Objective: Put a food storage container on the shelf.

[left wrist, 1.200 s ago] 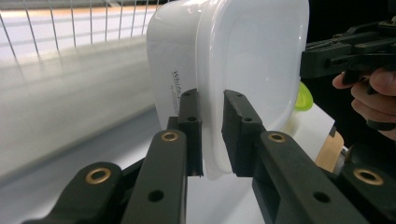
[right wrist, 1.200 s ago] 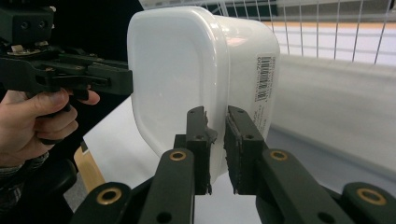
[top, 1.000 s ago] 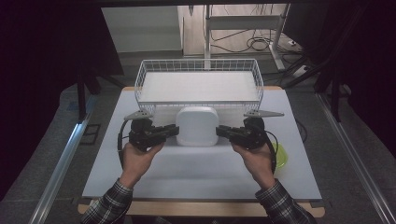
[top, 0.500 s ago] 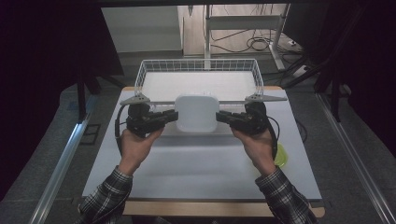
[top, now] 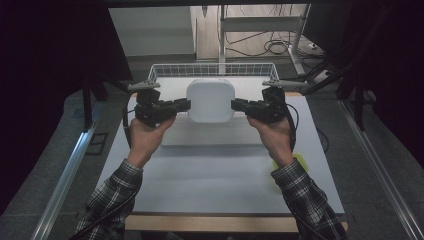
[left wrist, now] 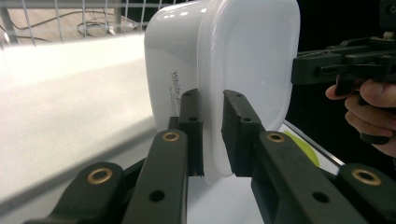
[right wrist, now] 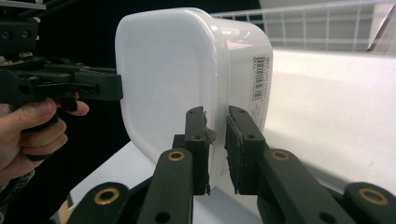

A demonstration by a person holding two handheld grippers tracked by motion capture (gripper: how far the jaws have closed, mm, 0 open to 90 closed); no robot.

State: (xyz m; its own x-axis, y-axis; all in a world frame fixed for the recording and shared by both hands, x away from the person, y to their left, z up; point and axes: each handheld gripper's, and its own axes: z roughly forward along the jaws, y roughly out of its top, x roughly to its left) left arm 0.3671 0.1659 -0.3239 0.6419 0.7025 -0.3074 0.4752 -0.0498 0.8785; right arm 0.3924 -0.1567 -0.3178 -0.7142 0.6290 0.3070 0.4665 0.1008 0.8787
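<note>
Left gripper [left wrist: 212,135]: nearly closed, pinching container's rim.
Right gripper [right wrist: 217,144]: same grip, opposite rim, sharing the load.
White container [top: 210,100]: airborne, level, just before the wire basket [top: 165,70], probably bound there.

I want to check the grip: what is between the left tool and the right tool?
In the high view the white lidded container spans the gap, with the left tool and the right tool each clamped on its rim.

A white wire basket [top: 212,71] stands at the far edge of the white counter [top: 220,185], a yellow-green object [top: 299,162] lies near its right side, and cables [top: 260,47] trail on the floor beyond.
</note>
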